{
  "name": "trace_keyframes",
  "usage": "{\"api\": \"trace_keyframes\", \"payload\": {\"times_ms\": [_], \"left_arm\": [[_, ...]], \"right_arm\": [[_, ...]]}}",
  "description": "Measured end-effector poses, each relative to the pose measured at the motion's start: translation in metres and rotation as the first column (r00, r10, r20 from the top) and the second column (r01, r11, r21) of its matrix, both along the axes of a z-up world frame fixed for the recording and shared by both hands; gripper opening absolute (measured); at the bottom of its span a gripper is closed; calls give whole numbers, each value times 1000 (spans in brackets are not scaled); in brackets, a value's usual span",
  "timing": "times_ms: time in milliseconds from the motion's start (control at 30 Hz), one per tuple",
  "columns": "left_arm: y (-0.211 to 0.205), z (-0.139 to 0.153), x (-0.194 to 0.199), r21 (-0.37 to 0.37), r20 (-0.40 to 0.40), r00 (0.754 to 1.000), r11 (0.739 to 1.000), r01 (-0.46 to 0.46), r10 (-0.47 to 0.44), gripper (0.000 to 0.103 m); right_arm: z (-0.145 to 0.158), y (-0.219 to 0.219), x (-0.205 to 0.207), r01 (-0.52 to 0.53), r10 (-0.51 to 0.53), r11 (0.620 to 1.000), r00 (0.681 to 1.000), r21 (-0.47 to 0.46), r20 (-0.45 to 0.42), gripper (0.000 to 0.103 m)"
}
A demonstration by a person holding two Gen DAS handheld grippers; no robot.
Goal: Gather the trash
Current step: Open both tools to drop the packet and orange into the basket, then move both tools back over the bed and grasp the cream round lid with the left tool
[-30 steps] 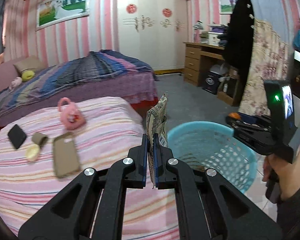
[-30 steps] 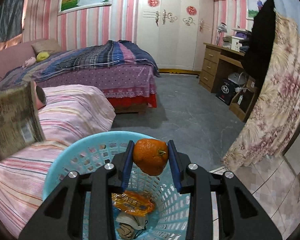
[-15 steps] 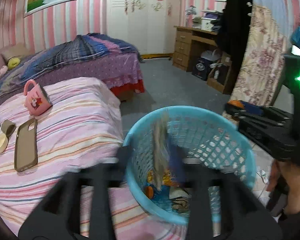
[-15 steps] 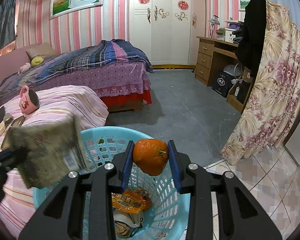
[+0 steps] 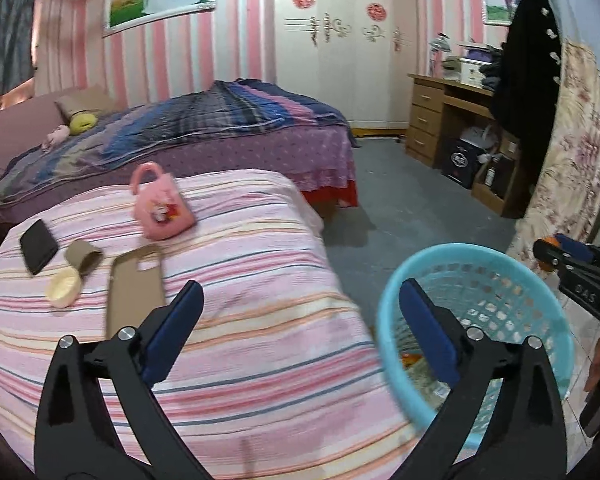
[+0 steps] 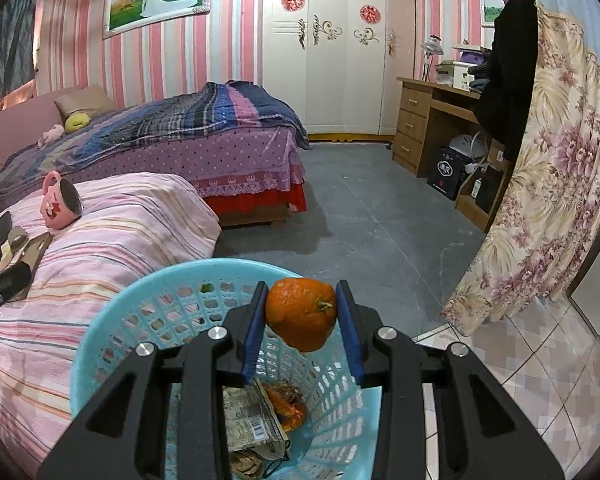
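Your left gripper [image 5: 300, 320] has just been opening, jaws wide, nothing between them. Your right gripper [image 6: 302, 312], jaws easing apart, pinches the orange [image 6: 301, 313] above the basket [image 6: 100, 344]; the wrapper [image 6: 248, 420] lies inside.

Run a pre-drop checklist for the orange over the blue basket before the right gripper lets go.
1. Orange sits between the right gripper fingers, whose jaws have just been opening: ok.
2. Orange is above the blue basket opening, not outside its rim: ok.
3. Room left in the basket: the packet and wrapper lie low at the bottom: ok.
4. Left gripper, its jaws just opened wide and empty, is clear of the drop path: ok.
5. Basket steady on the floor: cannot tell, its base is hidden.
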State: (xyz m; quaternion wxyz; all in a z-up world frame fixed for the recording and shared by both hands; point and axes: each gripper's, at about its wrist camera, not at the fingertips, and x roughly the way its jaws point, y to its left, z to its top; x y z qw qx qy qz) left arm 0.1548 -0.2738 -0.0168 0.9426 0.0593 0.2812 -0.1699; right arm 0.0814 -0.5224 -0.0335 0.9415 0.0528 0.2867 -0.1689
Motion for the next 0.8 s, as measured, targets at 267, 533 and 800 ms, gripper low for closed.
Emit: {"api": "trace_keyframes", "payload": {"times_ms": [267,533,800], "left_arm": [[49,5,7,5,6,997,997,-77,77,97],[107,18,21,5,13,991,991,-137,137,97],[171,22,43,-4,16,975,975,-220,220,97]], "right_arm": [[7,23,5,27,-26,999,998,-28,59,88],[11,51,28,26,-24,998,999,-50,27,95],[13,91,47,-45,47,998,998,-38,33,96]]}}
